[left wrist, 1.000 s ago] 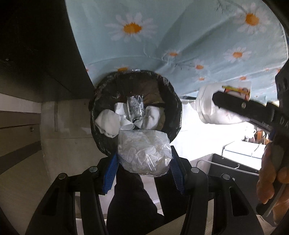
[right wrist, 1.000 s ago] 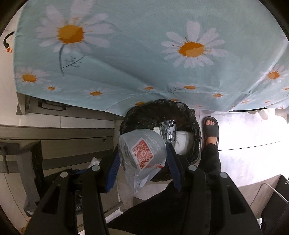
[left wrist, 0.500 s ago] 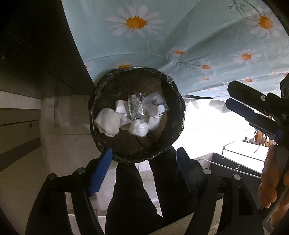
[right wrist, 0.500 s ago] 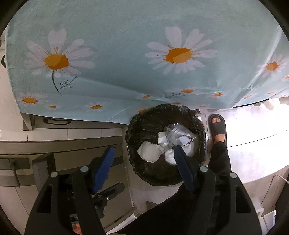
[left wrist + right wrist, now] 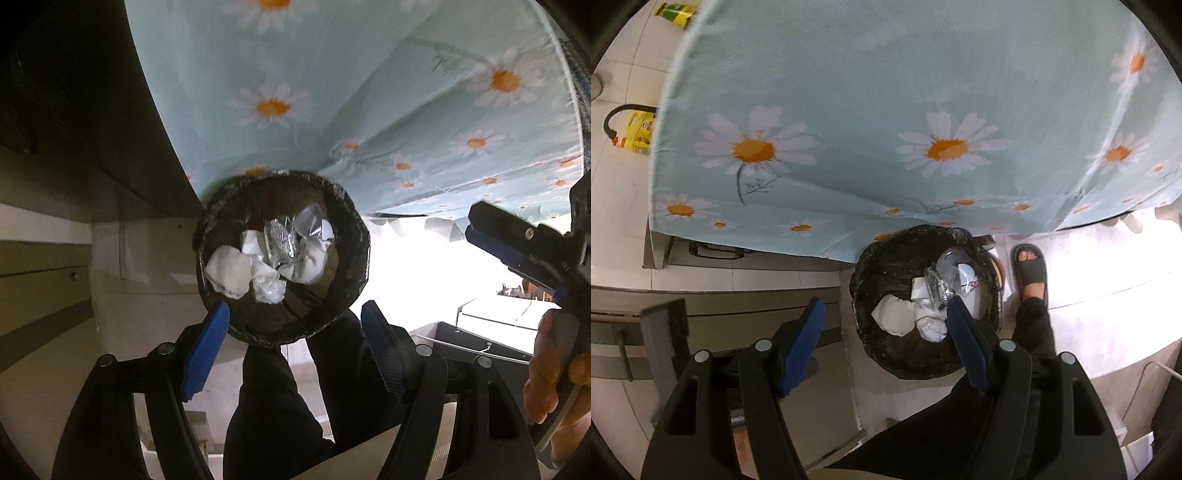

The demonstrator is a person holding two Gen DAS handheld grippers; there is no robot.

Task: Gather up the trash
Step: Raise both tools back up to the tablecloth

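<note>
Below, crumpled white tissue and crinkly foil trash (image 5: 271, 258) lie in the round black-lined bin (image 5: 354, 258) at the daisy tablecloth's (image 5: 886, 110) hem; left gripper (image 5: 295, 345) and right gripper (image 5: 884, 341) gape empty.

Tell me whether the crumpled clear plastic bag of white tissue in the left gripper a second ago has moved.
Yes. The clear plastic bag of tissue dropped from the left gripper, whose jaws have just opened, into the black-lined bin.
</note>
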